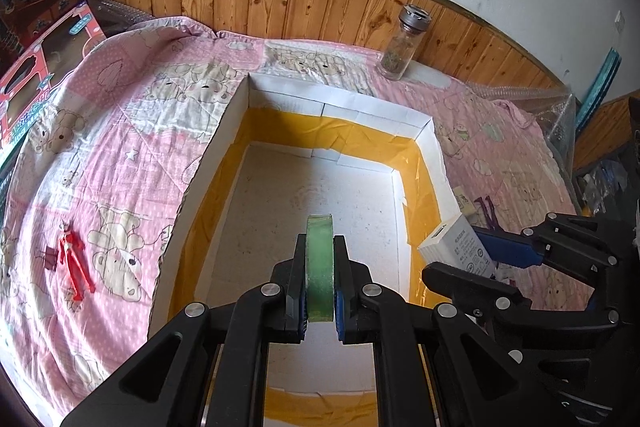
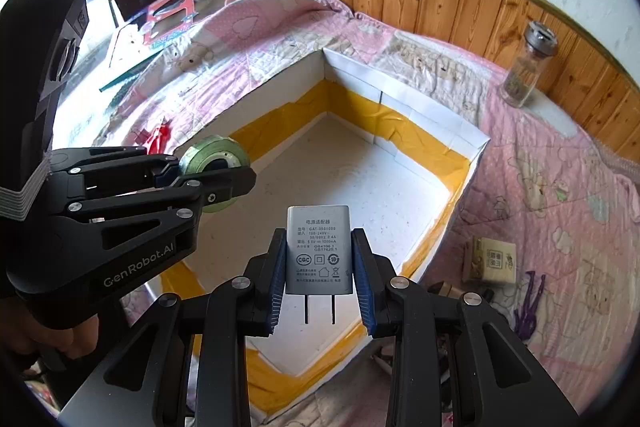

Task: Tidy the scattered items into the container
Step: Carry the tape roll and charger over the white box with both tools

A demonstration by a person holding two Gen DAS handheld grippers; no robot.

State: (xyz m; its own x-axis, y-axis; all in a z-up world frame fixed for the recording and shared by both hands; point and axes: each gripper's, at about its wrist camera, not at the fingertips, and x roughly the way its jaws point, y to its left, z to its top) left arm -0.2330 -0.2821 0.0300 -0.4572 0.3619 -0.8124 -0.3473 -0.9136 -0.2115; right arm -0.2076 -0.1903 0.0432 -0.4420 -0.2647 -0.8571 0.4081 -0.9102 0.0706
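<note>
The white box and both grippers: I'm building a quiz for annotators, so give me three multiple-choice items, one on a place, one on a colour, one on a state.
1. Where is the glass jar?
A. in the white box
B. on the quilt by the wood panelling
C. in a gripper

2. What colour is the tape roll?
A. green
B. red
C. blue

3. What is the right gripper doing?
A. open, holding nothing
B. shut on the power adapter
C. shut on the jar

Answers: 1 B, it stands beyond the white box; 2 A, green between the left gripper jaws; 3 B, jaws press its sides.
</note>
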